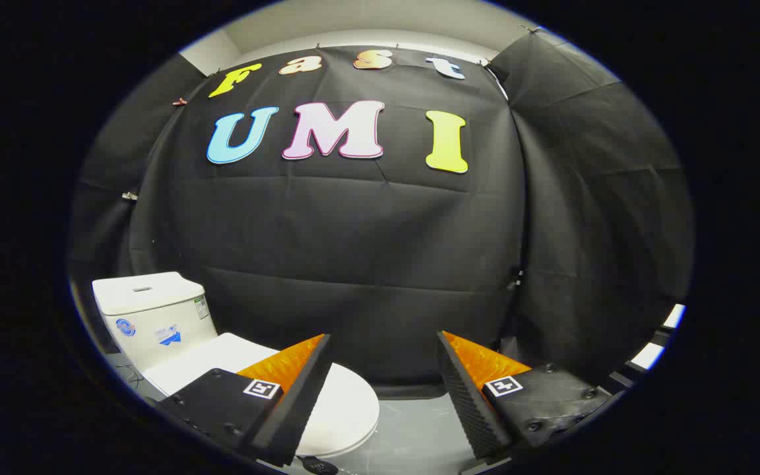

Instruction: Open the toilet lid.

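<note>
We see the gripper (383, 376) held above the floor with its two fingers (304, 389) spread wide apart and nothing between them, so it is released and grasps nothing. Each finger carries a small square black-and-white marker (262, 388) on its upper face.

The glossy white ceramic toilet (189, 359) stands low and off to the left of the gripper. Its smooth white oval plastic lid (347, 406) lies flat and closed over the bowl, and the left finger crosses in front of it, covering part of its near side. The rounded front of the lid shows in the gap just right of that finger, nearer to it than to the right finger. We cannot tell whether the finger touches the lid or merely hangs above it.

Behind the lid rises the white box-shaped cistern (152, 316), topped with a flat cover that has a small grey push button (142, 289) in it. Blue stickers (170, 335) sit on the cistern's front face.

A creased black cloth wall (367, 264) closes the booth behind the toilet and well beyond the fingers. The pale grey floor (413, 432) shows between the fingers, and a small dark round object (319, 466) lies on it just under the lid's front edge.
</note>
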Demonstrator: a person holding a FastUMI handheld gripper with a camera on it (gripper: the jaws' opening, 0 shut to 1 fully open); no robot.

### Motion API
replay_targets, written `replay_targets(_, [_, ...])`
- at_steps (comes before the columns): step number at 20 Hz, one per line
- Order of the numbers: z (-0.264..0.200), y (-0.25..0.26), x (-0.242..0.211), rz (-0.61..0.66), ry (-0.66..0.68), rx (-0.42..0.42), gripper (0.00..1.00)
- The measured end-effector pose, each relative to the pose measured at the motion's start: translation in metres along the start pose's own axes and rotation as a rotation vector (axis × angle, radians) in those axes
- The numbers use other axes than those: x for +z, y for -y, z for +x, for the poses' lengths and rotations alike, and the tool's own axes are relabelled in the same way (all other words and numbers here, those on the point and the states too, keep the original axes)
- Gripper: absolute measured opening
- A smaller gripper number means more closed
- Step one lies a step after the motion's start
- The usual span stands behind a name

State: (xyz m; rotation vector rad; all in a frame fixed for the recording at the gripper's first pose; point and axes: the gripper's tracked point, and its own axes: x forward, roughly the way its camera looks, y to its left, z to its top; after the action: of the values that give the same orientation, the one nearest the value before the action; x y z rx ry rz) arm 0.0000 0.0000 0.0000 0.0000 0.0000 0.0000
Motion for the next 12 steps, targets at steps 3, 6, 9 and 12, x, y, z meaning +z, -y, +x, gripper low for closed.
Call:
replay_targets(3, [0.0013,-0.0001,-0.0039,0.005,-0.016,0.002,0.97])
replay_targets(6, [0.0006,0.0003,-0.0036,0.005,-0.016,0.003,0.97])
replay_targets(9, [0.0011,-0.0003,-0.0044,0.005,-0.018,0.004,0.97])
replay_targets(12, [0.0017,-0.002,-0.0088,0.006,-0.032,0.012,0.97])
